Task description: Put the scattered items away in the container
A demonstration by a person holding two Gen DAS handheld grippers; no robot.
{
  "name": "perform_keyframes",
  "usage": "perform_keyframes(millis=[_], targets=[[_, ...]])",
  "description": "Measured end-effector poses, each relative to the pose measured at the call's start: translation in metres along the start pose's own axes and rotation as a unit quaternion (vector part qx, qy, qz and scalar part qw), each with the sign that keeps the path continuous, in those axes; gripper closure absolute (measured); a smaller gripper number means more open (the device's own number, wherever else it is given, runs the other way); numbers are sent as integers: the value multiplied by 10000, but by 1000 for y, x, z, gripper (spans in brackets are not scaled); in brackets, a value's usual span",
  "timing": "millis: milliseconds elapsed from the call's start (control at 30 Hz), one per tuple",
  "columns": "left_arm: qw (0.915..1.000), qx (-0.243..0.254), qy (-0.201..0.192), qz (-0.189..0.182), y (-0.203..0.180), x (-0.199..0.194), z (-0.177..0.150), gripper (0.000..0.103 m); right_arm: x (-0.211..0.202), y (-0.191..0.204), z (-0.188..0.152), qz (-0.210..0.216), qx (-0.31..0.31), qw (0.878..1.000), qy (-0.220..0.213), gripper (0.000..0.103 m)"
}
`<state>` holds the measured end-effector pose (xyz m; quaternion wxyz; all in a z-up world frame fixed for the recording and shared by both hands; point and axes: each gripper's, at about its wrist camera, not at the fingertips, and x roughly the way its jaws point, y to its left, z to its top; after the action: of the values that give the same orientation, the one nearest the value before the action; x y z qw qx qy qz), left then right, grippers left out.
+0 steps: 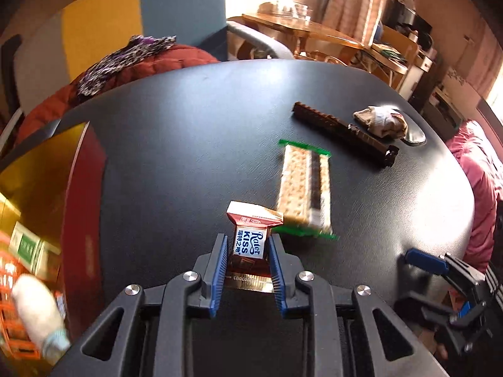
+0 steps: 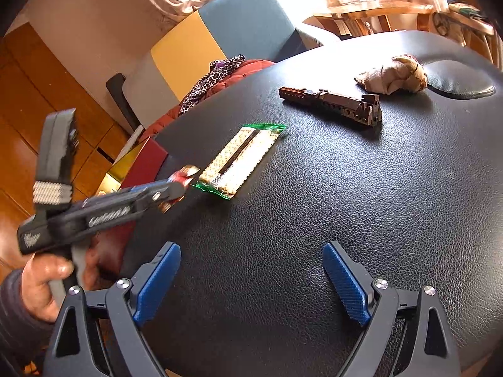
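My left gripper (image 1: 246, 240) is shut on a small brown chocolate packet (image 1: 251, 218) with a blue and white label, held upright just above the black table (image 1: 188, 163). In the right wrist view the left gripper (image 2: 184, 185) has the red-brown packet (image 2: 186, 174) at its tip, beside a green-edged cracker pack (image 2: 242, 157). The cracker pack (image 1: 305, 185) lies just beyond the packet. My right gripper (image 2: 251, 270) stands open over bare table with nothing between its fingers. A red box with a gold inside (image 1: 81, 188) stands at the table's left edge.
A brown toy brick train (image 1: 342, 132) and a crumpled cloth (image 1: 380, 121) lie at the far right. An orange basket (image 1: 12, 282) at lower left holds green boxes and a white roll. A hand (image 2: 47, 282) grips the left tool. Chairs and clothes stand beyond the table.
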<state>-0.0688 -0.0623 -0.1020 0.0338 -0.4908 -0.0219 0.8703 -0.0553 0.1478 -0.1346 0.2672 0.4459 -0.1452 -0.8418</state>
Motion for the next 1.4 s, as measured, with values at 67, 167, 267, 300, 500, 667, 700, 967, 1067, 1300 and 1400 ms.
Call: perform_keyframes(millis=[67, 167, 267, 300, 500, 667, 700, 967, 1067, 1300, 1400], targets=[[9999, -138, -14, 44, 4, -5, -10, 76, 1, 4, 5, -184, -14, 9998, -3, 11], [9994, -337, -32, 82, 11, -13, -26, 67, 6, 15, 21, -422, -116, 9990, -99, 13], [9989, -461, -53, -34, 15, -21, -39, 60, 21, 28, 43, -614, -233, 9977, -138, 13], [9988, -475, -52, -67, 16, -24, -42, 59, 29, 33, 51, -704, -273, 9971, -110, 13], [9983, -543, -95, -198, 23, -37, -54, 58, 83, 58, 89, -1373, -460, 9894, 138, 17], [9975, -590, -127, -355, 30, -45, -60, 57, 117, 64, 94, -1606, -636, 9822, 734, 32], [9974, -596, -140, -382, 30, -47, -60, 57, 115, 66, 91, -1694, -795, 9797, 714, 37], [9967, -576, -178, -540, 28, -50, -64, 53, 72, 51, 58, -1359, -1371, 9779, 805, 48], [9969, -512, -176, -571, 26, -51, -66, 53, 52, 43, 41, -1146, -1537, 9776, 865, 48], [9984, -109, -187, -528, 19, -48, -48, 50, 17, 30, 9, -864, -1406, 9836, 725, 41], [9990, 132, -75, -422, 14, -39, -34, 47, 4, 21, 2, -729, -1006, 9908, 545, 30]])
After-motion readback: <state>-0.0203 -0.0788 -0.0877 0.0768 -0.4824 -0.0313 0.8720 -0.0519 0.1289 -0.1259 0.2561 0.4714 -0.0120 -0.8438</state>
